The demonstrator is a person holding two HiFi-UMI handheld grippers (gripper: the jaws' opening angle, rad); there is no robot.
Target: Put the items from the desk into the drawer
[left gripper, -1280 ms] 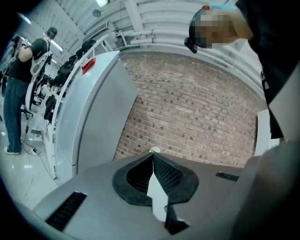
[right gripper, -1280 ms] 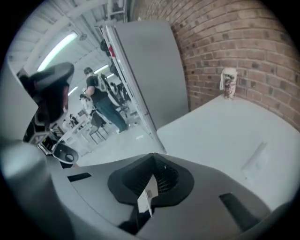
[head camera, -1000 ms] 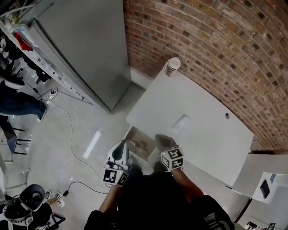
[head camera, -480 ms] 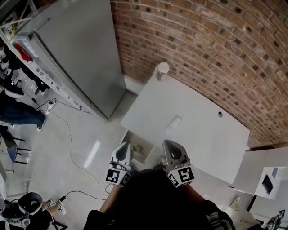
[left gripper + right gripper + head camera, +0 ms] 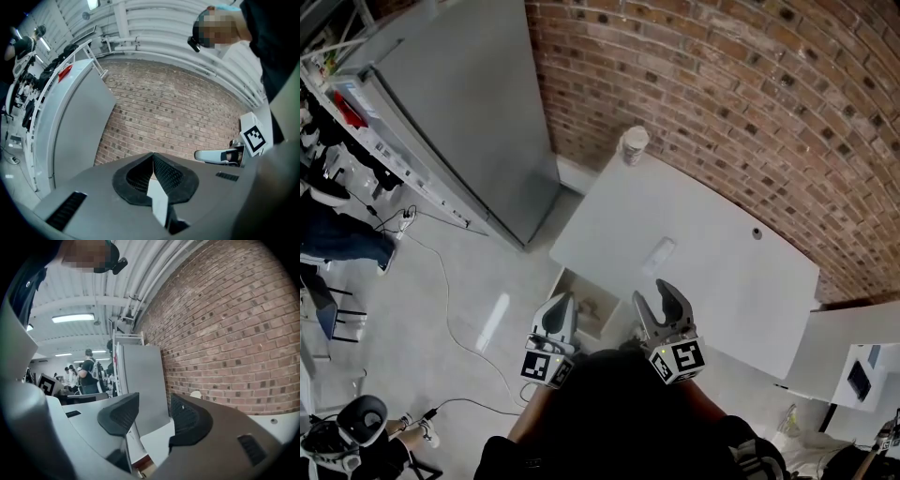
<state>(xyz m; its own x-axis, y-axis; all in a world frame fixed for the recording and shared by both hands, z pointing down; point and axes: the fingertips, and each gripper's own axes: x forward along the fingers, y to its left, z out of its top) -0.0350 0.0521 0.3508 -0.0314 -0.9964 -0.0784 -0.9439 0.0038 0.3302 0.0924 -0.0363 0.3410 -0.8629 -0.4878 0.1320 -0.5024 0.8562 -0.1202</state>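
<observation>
The white desk [image 5: 722, 291] stands with its far edge against the brick wall [image 5: 722, 84]. It carries 2 loose things. A pale cup [image 5: 634, 145] with a lid stands upright at the desk's far left corner, close to the wall; the lid hides whatever is in it. A small white oblong thing [image 5: 660, 255] lies flat near the middle of the desk's left half, well apart from the cup.

Under the desk's near left corner the drawer [image 5: 572, 292] is pulled out and open to the head view. Something small and brownish lies inside it, too small to identify; the rest of the drawer floor looks bare.

Both grippers hover at the desk's near edge, pointing roughly level toward the wall. The left gripper [image 5: 562, 300] is over the open drawer, just off the desk's corner. Its 2 jaws are pressed together, pad against pad, with nothing between them. The right gripper [image 5: 656, 296] is just beside it, over the desk's near edge. Its jaws have just been opening and now stand moderately apart, with only empty air between the ribbed pads; through the gap its own view shows the desk top.

A tall grey cabinet [image 5: 459, 112] stands to the left of the desk, and a cable [image 5: 455, 300] trails over the floor on that side.
</observation>
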